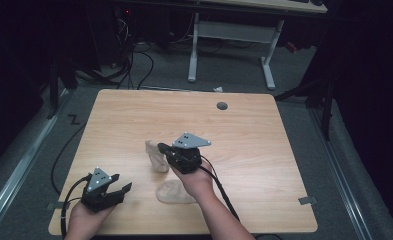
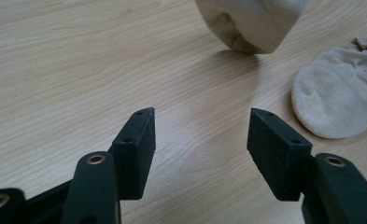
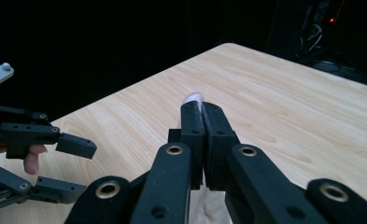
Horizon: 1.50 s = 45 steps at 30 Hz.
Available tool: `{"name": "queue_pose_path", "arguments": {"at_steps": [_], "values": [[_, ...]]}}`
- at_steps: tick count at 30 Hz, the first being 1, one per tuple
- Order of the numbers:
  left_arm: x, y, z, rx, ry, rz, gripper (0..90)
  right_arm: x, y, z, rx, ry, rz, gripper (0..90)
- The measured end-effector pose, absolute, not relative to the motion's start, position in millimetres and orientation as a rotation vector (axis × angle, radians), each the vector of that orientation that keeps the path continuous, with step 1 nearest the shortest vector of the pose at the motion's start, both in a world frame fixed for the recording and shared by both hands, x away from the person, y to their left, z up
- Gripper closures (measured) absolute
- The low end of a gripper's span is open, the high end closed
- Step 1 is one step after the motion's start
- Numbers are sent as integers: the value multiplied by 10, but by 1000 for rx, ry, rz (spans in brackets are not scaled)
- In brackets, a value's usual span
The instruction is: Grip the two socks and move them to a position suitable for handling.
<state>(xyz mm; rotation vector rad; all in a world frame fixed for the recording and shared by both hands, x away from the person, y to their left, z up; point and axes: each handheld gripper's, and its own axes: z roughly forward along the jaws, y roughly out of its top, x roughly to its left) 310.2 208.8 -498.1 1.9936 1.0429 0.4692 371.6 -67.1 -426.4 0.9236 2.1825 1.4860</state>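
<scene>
Socks are what you are working with: one sock [image 1: 156, 156] is hanging off the bench [image 1: 254, 150] from your right hand-held gripper [image 1: 165, 148], and the other sock [image 1: 173, 192] is lying flat on the wood just below your right hand [image 1: 198, 180].

Your right hand-held gripper is pinching the top edge of the lifted sock. In the right gripper view its jaws are pressing together with a sliver of pale cloth [image 3: 193, 97] poking out above their tips, and more cloth is showing below them at the bottom edge. In the high view the sock is dangling near the middle of the bench, with its lower end near the wood; whether it is touching there is hard to tell.

Your left hand-held gripper [image 1: 119, 186] is sitting near the front left corner, well apart from both socks. Its jaws are standing wide apart with nothing between them; the left gripper view is showing bare wood in the gap [image 2: 200, 135]. That view is also showing the hanging sock [image 2: 251, 23] at the top and the flat sock [image 2: 340, 98] lying at the right, near the right jaw. In the right gripper view the left hand-held gripper [image 3: 74, 165] is appearing at the left edge, jaws spread, over the bench edge.
</scene>
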Motion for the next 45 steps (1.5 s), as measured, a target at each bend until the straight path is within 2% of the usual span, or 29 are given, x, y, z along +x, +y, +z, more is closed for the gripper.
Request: {"name": "queue_pose_path", "arguments": {"at_steps": [17, 22, 29, 33, 45], "values": [[3110, 2060, -4995, 2015, 1037, 490, 432, 3827, -911, -4336, 1004, 2157, 1436, 888], [3100, 2050, -4986, 2015, 1032, 492, 433, 3810, -840, -4292, 977, 2156, 1460, 888], [3106, 2058, -4993, 2018, 1041, 478, 437, 3736, -521, -4171, 886, 2175, 1508, 888], [3105, 2071, -4983, 2009, 1038, 478, 438, 3749, -548, -4137, 905, 2154, 1519, 888], [3128, 2019, -4997, 2027, 1036, 475, 439, 3917, -953, -4560, 1093, 2153, 1374, 887]]}}
